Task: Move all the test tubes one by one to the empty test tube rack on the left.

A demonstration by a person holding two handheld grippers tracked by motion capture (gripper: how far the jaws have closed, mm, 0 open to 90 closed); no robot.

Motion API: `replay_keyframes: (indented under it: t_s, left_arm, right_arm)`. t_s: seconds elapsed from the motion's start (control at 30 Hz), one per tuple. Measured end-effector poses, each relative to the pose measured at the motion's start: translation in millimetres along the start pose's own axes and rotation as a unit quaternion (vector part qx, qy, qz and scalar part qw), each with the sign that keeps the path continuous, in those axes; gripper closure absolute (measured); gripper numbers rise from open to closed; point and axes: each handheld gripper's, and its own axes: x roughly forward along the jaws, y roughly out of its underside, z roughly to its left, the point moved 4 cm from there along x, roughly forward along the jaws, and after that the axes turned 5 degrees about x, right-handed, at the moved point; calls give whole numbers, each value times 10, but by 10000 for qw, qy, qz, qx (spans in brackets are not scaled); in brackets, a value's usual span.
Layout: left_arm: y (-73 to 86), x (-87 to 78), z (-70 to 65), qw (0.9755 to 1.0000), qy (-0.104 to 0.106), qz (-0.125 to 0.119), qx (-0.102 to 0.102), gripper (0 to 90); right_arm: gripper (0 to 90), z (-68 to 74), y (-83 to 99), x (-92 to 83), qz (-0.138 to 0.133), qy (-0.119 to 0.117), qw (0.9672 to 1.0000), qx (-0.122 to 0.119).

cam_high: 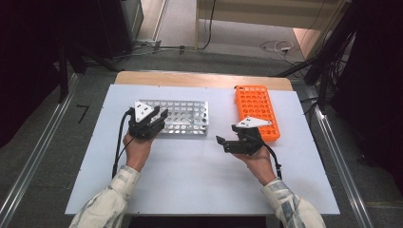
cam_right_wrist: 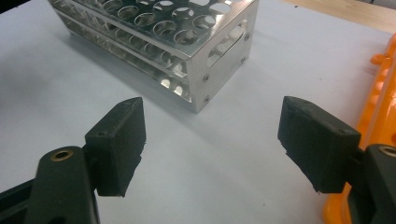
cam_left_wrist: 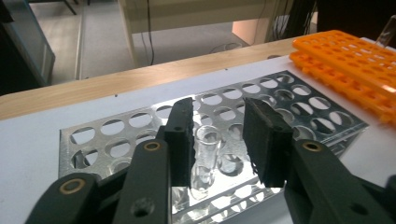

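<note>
Bench surface: white sheet (cam_high: 199,185) laid over a wooden tabletop (cam_high: 199,79); a strip of bare wood shows along the far edge.

Floor: grey carpet (cam_high: 228,59) all round the table. A metal rail (cam_high: 35,159) runs along the floor at the table's left side, and a second rail (cam_high: 340,166) at its right. Black tape mark (cam_high: 83,113) on the carpet between the left rail and the table.

Beyond the far edge: pale wooden furniture (cam_high: 266,12), a black cable (cam_high: 209,23) hanging down beside it, and a loose white cable (cam_high: 278,46) on the floor. Dark cabinet (cam_high: 128,19) at far left. Black stand legs (cam_high: 328,52) slant down at far right.
</note>
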Motion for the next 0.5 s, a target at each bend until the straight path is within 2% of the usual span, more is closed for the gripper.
replay_keyframes:
  t_s: [0.13, 0.23, 0.37, 0.5]
  left_arm:
    - [-23, -84, -75, 9997, 146, -78, -155, 501]
    - [-7, -143, -171, 9996, 229, -45, -186, 398]
    - [25, -193, -286, 9993, 314, -33, -217, 305]
    - [71, -224, -359, 9990, 377, -14, -258, 268]
  right_arm:
    - [232, -44, -17, -28, -97, 108, 9999, 37]
    - [232, -93, -25, -48, -142, 197, 9997, 79]
    - [242, -168, -41, -78, -208, 406, 9989, 117]
    - [243, -284, -95, -128, -322, 602, 9974, 214]
